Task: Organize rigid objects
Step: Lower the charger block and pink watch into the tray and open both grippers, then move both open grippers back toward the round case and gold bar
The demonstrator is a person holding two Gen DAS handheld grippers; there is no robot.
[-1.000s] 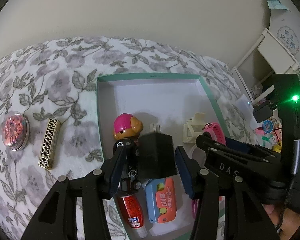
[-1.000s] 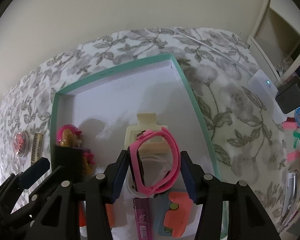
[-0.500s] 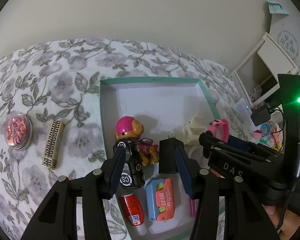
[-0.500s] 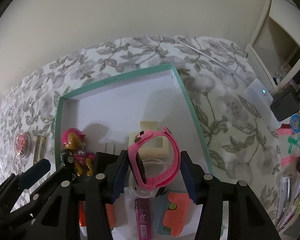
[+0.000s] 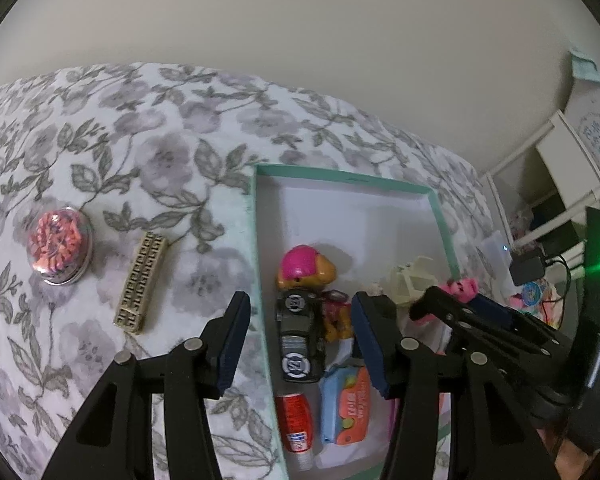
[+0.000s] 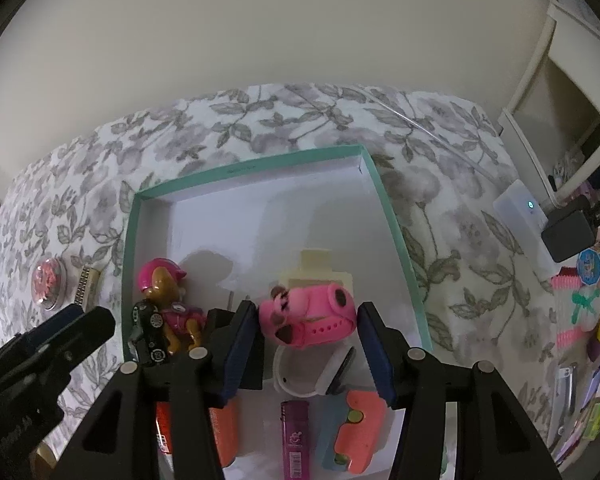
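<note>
A teal-rimmed white box [image 5: 340,178] lies on the floral bedspread. My left gripper [image 5: 300,344] is open and its jaws are still opening, with nothing held. They straddle the box's left wall, above a black toy car [image 5: 300,332] and a pink-helmeted pup figure [image 5: 304,266]. A black adapter [image 6: 220,320] stands loose in the box. My right gripper [image 6: 308,346] is shut on a pink watch [image 6: 308,316], which lies sideways between the pads over a cream plastic piece [image 6: 320,272]. Outside the box lie a gold patterned bar [image 5: 140,284] and a round clear case [image 5: 58,246].
The box's near end holds a red tube [image 5: 296,424], a blue-orange toy [image 5: 346,408], a purple lighter [image 6: 294,436] and a white band [image 6: 300,376]. To the right are a white device [image 6: 520,208], a black plug [image 6: 568,236], small clutter [image 6: 588,320] and a white shelf.
The left gripper let go of the black adapter, which now stands in the box, and shifted left over the box wall. The pink watch tipped from upright to sideways between the right fingers.
</note>
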